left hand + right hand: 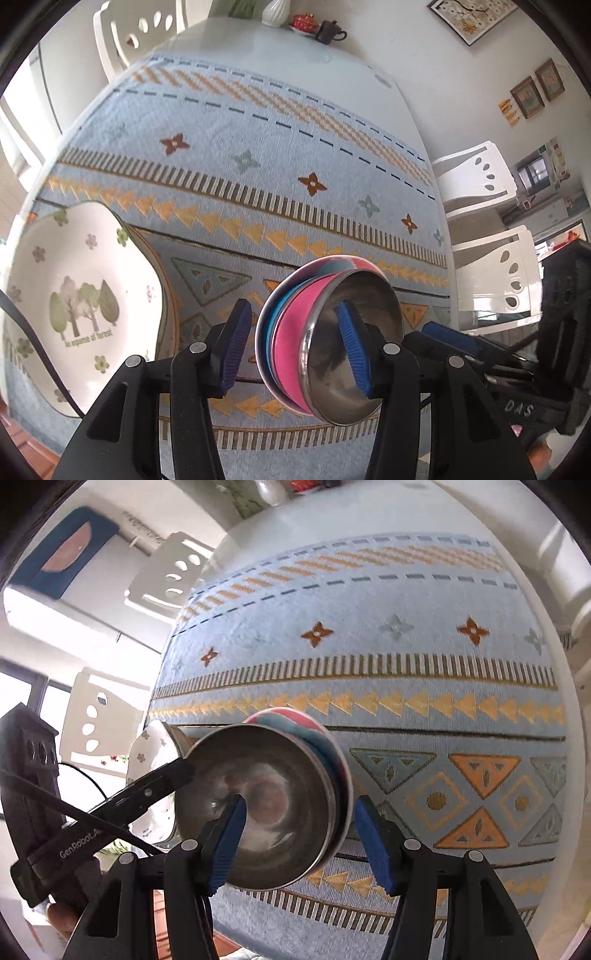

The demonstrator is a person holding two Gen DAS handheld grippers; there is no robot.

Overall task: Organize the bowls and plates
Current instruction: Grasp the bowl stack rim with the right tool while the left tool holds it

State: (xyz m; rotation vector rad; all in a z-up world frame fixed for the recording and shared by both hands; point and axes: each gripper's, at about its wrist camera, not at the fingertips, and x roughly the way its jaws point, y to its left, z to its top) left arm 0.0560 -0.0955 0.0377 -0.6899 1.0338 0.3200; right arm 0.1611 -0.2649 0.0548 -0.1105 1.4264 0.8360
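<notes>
A nested stack of steel-lined bowls [325,343], pink and blue outside, is tilted on its side above the patterned cloth. My left gripper [295,350] straddles its rim, one pad inside the steel bowl, one outside, with a gap on the outer side. My right gripper [303,842] straddles the same stack [266,805] from the other side, one pad inside, one outside with a small gap. A white flower-print plate [77,295] with trees lies at the left on another dish; its edge shows in the right wrist view [151,746].
The blue patterned tablecloth [258,192] covers a white table. White chairs [480,184] stand at the right and far left. A vase [275,11], red dish [303,24] and dark cup [328,33] sit at the far edge.
</notes>
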